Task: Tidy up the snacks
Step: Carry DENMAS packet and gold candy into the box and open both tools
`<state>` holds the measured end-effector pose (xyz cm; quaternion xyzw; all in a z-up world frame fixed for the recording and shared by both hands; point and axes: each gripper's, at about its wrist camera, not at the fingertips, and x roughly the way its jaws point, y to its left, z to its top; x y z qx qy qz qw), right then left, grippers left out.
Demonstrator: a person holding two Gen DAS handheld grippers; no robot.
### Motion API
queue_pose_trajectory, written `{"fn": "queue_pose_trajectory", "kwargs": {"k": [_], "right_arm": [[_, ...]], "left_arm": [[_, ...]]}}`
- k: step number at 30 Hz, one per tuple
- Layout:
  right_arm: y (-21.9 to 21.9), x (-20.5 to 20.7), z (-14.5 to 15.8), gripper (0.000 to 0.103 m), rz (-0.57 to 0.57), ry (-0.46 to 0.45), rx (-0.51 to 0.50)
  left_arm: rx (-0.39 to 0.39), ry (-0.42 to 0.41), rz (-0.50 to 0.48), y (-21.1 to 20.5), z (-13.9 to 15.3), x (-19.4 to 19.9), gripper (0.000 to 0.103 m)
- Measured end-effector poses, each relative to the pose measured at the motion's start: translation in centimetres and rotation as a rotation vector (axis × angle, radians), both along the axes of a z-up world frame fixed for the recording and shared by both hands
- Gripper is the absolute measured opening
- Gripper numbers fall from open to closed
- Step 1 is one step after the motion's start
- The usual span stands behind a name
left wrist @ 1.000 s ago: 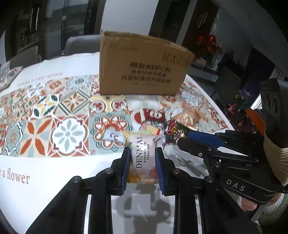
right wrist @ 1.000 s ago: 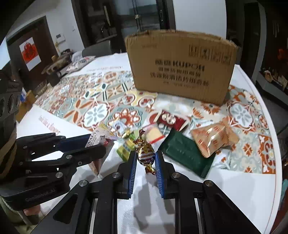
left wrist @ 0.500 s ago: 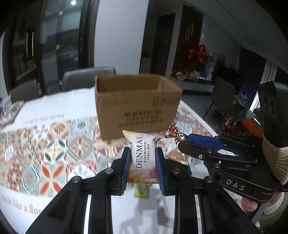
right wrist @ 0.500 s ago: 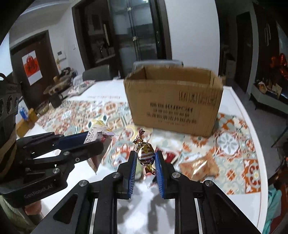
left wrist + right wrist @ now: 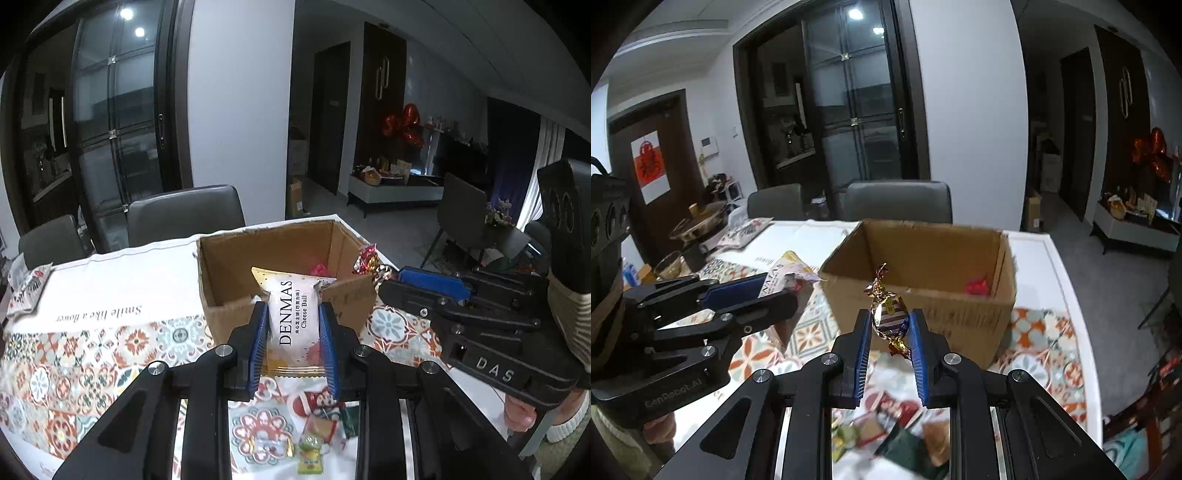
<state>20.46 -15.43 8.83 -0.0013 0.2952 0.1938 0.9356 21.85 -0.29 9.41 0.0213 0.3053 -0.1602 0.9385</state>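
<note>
My left gripper [image 5: 292,314] is shut on a white "DENMAS Cheese Ball" packet [image 5: 293,319], held in the air just in front of the open cardboard box [image 5: 229,280]. My right gripper [image 5: 889,320] is shut on a gold-and-striped foil candy [image 5: 887,314], also raised before the box [image 5: 934,258]. A pink-red wrapped snack [image 5: 977,286] lies inside the box. In the left wrist view the right gripper [image 5: 380,275] reaches in from the right with the candy [image 5: 367,258]. In the right wrist view the left gripper [image 5: 790,286] comes in from the left with its packet [image 5: 781,275].
Several loose snacks [image 5: 314,424] lie on the patterned tablecloth [image 5: 92,354] below the grippers. Grey chairs [image 5: 184,212] stand behind the table. A snack bag [image 5: 26,291] lies at the far left edge. A pot and glass [image 5: 698,221] sit at the table's left side.
Both grippers have risen from near the tabletop, each carrying its snack. The box's open top and inside now show, and the loose snacks have dropped low in both views.
</note>
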Motion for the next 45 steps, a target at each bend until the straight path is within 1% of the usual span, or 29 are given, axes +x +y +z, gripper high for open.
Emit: {"fn": "queue_pose_trajectory", "kwargs": {"k": [6, 11, 17, 27, 29, 30, 31, 33, 35, 38, 41, 45], "right_arm": [[-0.1, 3.4, 2.0, 0.022, -0.007, 0.001, -0.042], [-0.3, 6.5, 2.2, 0.022, -0.019, 0.039, -0.056], [0.0, 10.0, 1.1, 0.022, -0.027, 0.085, -0.070], [-0.2, 13.4, -1.5, 0.022, -0.048, 0.149, -0.057], [-0.1, 13.7, -1.8, 0.022, -0.053, 0.155, -0.056], [-0.1, 13.7, -2.1, 0.023, -0.061, 0.158, -0.059], [-0.1, 13.7, -2.2, 0.030, -0.072, 0.163, -0.067], [-0.2, 13.2, -2.4, 0.040, -0.089, 0.150, -0.074], [-0.1, 12.3, -2.4, 0.040, -0.086, 0.137, -0.088], [0.0, 10.7, -2.3, 0.040, -0.078, 0.125, -0.084], [0.4, 8.5, -2.1, 0.040, -0.055, 0.111, -0.080], [1.3, 6.2, -2.2, 0.040, -0.019, 0.108, -0.077]], "left_arm": [[0.020, 0.037, -0.001, -0.2, 1.2, 3.6, 0.028], [0.007, 0.079, 0.006, -0.1, 1.3, 6.9, 0.028], [-0.029, 0.141, 0.017, 0.1, 0.1, 10.2, 0.028], [-0.019, 0.197, 0.064, 0.2, -2.0, 13.8, 0.028], [-0.002, 0.196, 0.079, 0.2, -2.1, 14.3, 0.033], [0.007, 0.193, 0.091, 0.3, -2.1, 14.3, 0.040], [0.010, 0.186, 0.097, 0.4, -2.1, 14.1, 0.046], [0.044, 0.161, 0.113, 0.5, -2.0, 13.2, 0.052], [0.075, 0.136, 0.121, 0.5, -2.0, 12.0, 0.053], [0.086, 0.115, 0.109, 0.8, -2.0, 9.9, 0.053], [0.087, 0.092, 0.097, 1.3, -1.9, 7.4, 0.054], [0.072, 0.056, 0.096, 2.4, -1.5, 4.6, 0.059]]}}
